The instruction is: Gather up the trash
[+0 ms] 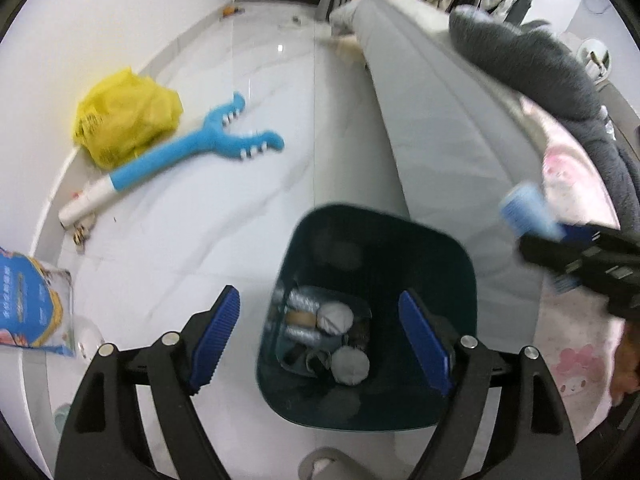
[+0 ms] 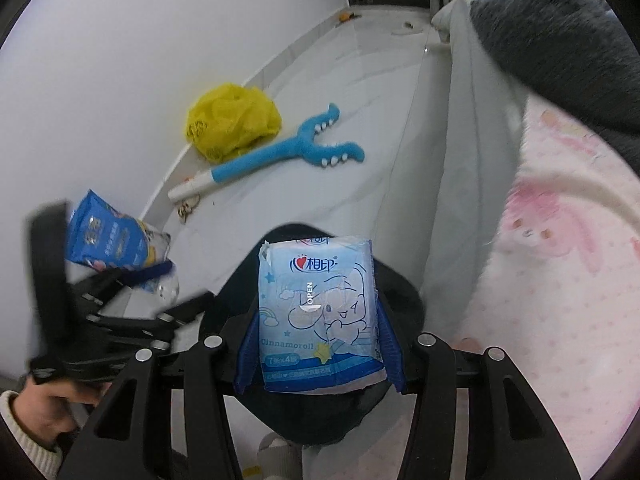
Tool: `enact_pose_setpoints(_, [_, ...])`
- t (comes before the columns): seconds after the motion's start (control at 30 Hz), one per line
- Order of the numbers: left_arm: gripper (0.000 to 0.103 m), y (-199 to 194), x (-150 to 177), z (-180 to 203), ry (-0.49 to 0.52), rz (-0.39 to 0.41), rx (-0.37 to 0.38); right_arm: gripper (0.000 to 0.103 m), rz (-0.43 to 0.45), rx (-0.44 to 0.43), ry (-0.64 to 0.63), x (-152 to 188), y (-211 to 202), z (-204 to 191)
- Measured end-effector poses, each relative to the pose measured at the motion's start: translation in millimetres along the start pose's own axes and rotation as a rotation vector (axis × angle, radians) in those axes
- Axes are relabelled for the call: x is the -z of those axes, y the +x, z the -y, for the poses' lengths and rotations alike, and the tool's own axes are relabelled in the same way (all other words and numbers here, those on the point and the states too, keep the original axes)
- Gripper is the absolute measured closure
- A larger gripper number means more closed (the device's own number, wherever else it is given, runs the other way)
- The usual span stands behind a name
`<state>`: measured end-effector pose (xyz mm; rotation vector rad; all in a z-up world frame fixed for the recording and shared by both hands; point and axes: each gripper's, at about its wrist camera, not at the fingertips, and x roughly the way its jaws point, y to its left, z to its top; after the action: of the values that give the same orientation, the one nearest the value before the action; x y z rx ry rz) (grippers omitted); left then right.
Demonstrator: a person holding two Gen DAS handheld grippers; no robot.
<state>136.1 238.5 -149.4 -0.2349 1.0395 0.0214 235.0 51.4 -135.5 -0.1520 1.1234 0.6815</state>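
Tissue pack [image 2: 318, 316], light blue with a cartoon print, sat clamped by its two long side edges between the jaws of the right gripper [image 2: 318, 344], directly above the dark bin [image 2: 400, 300] on the floor, apparently poised for a drop. Its long axis ran along the fingers, the top edge pointing away from the hand toward the yellow bag [image 2: 232, 120] and blue toy [image 2: 280, 152] by the wall. The left gripper [image 1: 320, 336] hung over the bin's mouth with jaws spread and nothing between them; wads of trash [image 1: 340, 340] already lay inside. A blue snack packet [image 1: 32, 304] still rested beside the wall.
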Motion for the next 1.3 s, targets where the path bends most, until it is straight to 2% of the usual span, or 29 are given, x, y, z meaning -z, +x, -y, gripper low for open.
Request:
enact_pose_setpoints(0.4, [0.028, -66.6, -10.8, -0.8, 0.049, 0.200, 0.004, 0.051, -0.131, 0.048, -0.073, 11.6, 40.4, -24.0])
enact_pose_setpoints(0.5, [0.028, -81.1, -13.8, 0.1, 0.035, 0.241, 0.023, 0.045, -0.179, 0.037, -0.075, 16.1, 46.9, -23.4])
enact_pose_setpoints(0.6, [0.028, -91.5, -17.3, 1.9, 0.018, 0.274, 0.033, 0.036, -0.182, 0.062, -0.095, 18.6, 44.8, -26.6])
enact_pose_setpoints(0.73, [0.028, -106.9, -16.4, 11.0, 0.016, 0.317, 0.045, 0.033, -0.135, 0.047, -0.096, 17.3, 27.9, -27.9])
enact_pose_setpoints(0.93, [0.027, -121.7, -7.6, 24.6, 0.024, 0.346, 0.023, 0.027, -0.013, 0.008, -0.085, 15.4, -11.4, -22.5])
enact_pose_setpoints(1.07, [0.020, -132.8, -3.4, 39.3, 0.035, 0.382, 0.019, 0.025, 0.064, 0.041, -0.085, 17.7, -41.1, -11.4])
enact_pose_setpoints(1.13, [0.016, -136.6, -1.3, 49.3, 0.046, 0.394, 0.019, 0.022, 0.106, 0.048, -0.084, 19.4, -57.1, -6.3])
enact_pose_setpoints(1.17, [0.012, -137.8, -0.8, 53.4, 0.052, 0.397, 0.019, 0.019, 0.127, 0.049, -0.080, 21.2, -65.7, -2.7])
enact_pose_setpoints(1.3, [0.007, -143.2, 4.4, 76.5, 0.080, 0.415, 0.006, 0.013, 0.231, 0.061, -0.032, 31.9, -107.8, 21.0])
